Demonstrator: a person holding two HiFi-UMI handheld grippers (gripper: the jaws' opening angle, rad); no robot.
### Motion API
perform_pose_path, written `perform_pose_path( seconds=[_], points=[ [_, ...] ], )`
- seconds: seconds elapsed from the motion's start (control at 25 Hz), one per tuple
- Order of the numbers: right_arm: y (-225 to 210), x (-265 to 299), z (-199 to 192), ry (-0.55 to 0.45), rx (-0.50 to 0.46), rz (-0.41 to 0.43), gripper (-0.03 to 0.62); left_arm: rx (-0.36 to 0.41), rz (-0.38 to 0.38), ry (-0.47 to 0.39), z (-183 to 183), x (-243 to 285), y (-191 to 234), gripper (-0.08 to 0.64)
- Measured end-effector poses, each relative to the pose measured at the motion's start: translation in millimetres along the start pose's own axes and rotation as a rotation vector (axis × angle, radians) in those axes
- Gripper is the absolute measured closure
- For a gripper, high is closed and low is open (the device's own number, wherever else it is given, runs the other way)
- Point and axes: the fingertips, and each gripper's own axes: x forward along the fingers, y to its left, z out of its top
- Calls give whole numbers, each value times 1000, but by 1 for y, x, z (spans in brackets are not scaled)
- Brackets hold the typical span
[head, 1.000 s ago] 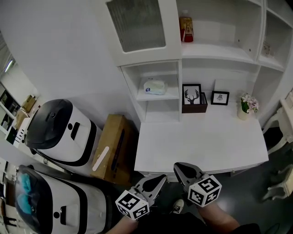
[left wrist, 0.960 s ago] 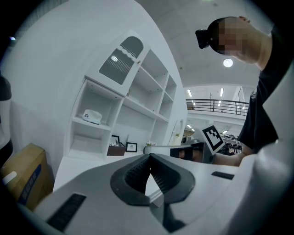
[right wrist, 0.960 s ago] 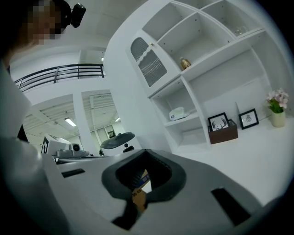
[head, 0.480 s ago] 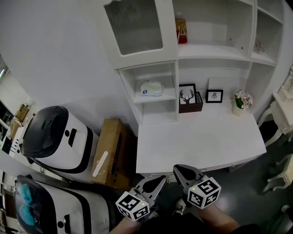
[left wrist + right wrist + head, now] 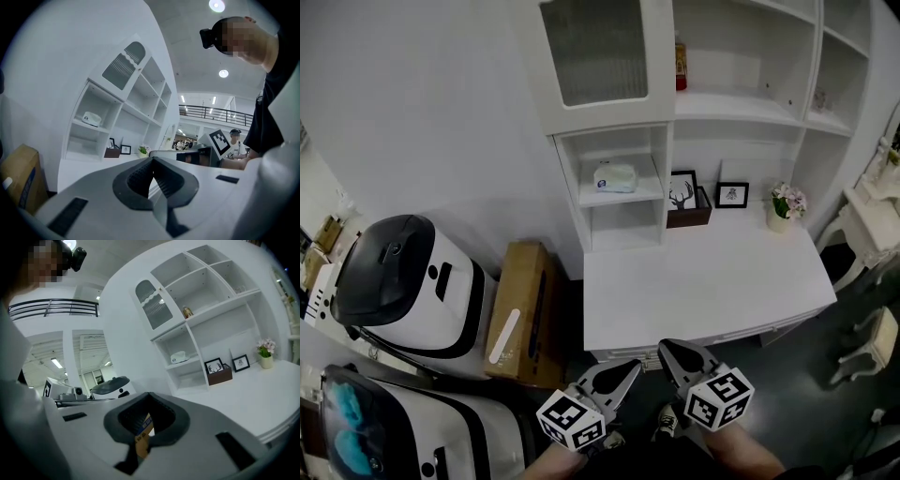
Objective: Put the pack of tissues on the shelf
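Both pinched closed, holding nothing: left gripper (image 5: 631,366) and right gripper (image 5: 666,347), hovering at the flat white desk's (image 5: 703,281) near edge. The soft white pack of tissues (image 5: 614,176) sits far off in the left cubby of the white wooden shelf (image 5: 649,193).

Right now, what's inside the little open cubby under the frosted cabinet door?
A pale, soft pack of tissues lies alone on the cubby's white shelf. Whatever is directly behind the pack is covered by it.

A white table (image 5: 703,281) carried two framed pictures at its back — a deer print (image 5: 682,190) and a smaller frame (image 5: 731,194) — with potted flowers (image 5: 786,203) further right. A cardboard box (image 5: 523,314) stood beside it, by a white-and-black machine (image 5: 403,281).
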Motion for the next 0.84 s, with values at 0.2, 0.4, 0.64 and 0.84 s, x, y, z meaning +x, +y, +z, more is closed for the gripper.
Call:
perform_pose_path(
  seconds=[0.2,0.4,0.64,0.84],
  points=[
    [15,1,-4,-10,-4,-29,588,2,-27,-2,0,-17,2,555],
    [24,2,-8,-16,-2,-52,589,0,-48,2,-1,-26,5,555],
    [29,1,-13,-23,3,-84,588,1,-83,8,-2,-32,4,555],
    [35,2,-12,-26,3,-91,589,6,-92,5,1,-37,7,555]
  ],
)
